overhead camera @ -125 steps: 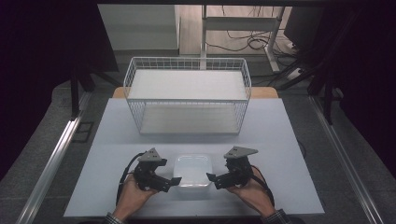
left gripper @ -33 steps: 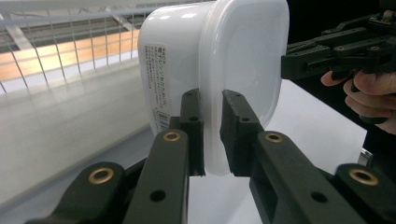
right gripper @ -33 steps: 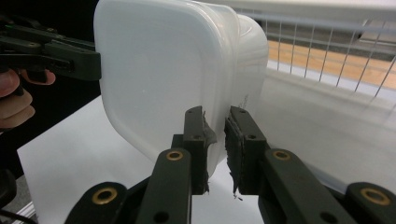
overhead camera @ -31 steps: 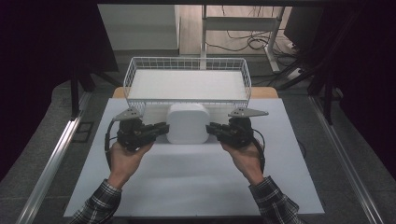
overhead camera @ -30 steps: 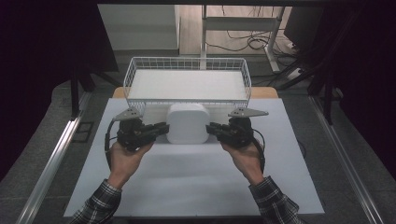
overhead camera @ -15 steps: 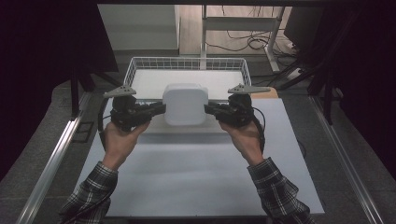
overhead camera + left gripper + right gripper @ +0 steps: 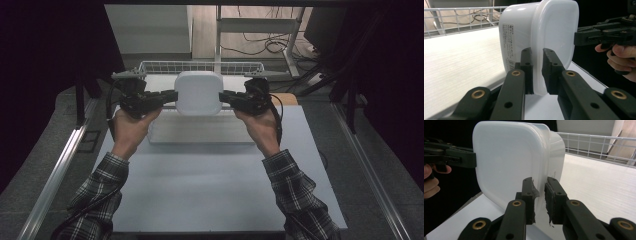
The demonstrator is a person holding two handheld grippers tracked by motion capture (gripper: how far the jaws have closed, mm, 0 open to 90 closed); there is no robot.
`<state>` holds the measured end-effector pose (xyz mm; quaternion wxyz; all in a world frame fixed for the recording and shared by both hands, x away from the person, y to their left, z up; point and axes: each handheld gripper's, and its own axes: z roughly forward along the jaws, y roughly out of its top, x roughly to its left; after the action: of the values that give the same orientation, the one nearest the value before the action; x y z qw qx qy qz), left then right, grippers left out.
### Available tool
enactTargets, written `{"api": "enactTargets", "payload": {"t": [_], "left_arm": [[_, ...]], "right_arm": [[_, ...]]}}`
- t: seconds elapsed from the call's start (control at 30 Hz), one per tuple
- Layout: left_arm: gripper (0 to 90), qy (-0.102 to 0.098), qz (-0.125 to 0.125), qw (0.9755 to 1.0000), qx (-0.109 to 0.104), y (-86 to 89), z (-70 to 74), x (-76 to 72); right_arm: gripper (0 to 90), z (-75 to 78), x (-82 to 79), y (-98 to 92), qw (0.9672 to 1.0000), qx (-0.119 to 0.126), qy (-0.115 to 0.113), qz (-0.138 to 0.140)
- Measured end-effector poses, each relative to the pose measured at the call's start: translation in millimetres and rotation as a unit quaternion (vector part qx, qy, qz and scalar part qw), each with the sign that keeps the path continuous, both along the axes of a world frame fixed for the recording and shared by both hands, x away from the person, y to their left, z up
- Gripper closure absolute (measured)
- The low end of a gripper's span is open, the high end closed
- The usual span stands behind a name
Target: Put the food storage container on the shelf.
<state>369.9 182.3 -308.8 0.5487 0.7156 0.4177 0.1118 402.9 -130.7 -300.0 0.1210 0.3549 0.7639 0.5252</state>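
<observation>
A white plastic container [image 7: 198, 93] with a lid hangs in the air over the wire basket [image 7: 200, 66]. My left gripper [image 7: 172, 95] is shut on the container's left rim and my right gripper [image 7: 222, 96] is shut on its right rim. In the left gripper view the container [image 7: 541, 32] fills the middle, its lid edge pinched between the black jaws of the left gripper [image 7: 537, 72]; a printed label shows on its side. The right gripper view has the container [image 7: 511, 160] held the same way by the right gripper [image 7: 539, 198], with the other gripper at the far left.
The white wire basket stands at the back of the grey table [image 7: 210, 190], its inside bottom white [image 7: 456, 57]. Black curtains and metal rails flank the table. Cables lie on the floor behind the basket.
Both grippers have lifted the container from the table's front edge, carried it forward and raised it over the basket. In the last half second it moved farther back and higher.
</observation>
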Motion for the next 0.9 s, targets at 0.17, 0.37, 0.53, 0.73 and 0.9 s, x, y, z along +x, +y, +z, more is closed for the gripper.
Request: {"api": "enactTargets", "payload": {"t": [0.17,0.37,0.53,0.73,0.9], "left_arm": [[78.9,0.014,0.009,0.9998,-0.007,0.2,-5.2,14.7],[70.4,0.017,0.02,0.9996,-0.01,-1.6,-7.0,23.4],[63.8,0.015,0.022,0.9996,-0.006,-3.5,-5.9,26.2],[58.3,0.014,0.032,0.9994,0.01,-7.5,-6.1,34.1],[58.5,0.02,0.035,0.999,0.02,-9.6,-8.8,40.5]], "right_arm": [[76.4,0.1,14.6,4.9,0.9998,-0.01,0.015,-0.008],[73.1,1.3,22.1,9.9,0.9998,-0.006,0.017,-0.012],[68.6,3.2,25.0,14.2,0.9997,-0.009,0.017,-0.017],[64.0,2.5,32.5,20.3,0.9995,-0.014,0.016,-0.025],[62.0,2.1,37.8,20.5,0.9994,-0.009,0.021,-0.028]]}}
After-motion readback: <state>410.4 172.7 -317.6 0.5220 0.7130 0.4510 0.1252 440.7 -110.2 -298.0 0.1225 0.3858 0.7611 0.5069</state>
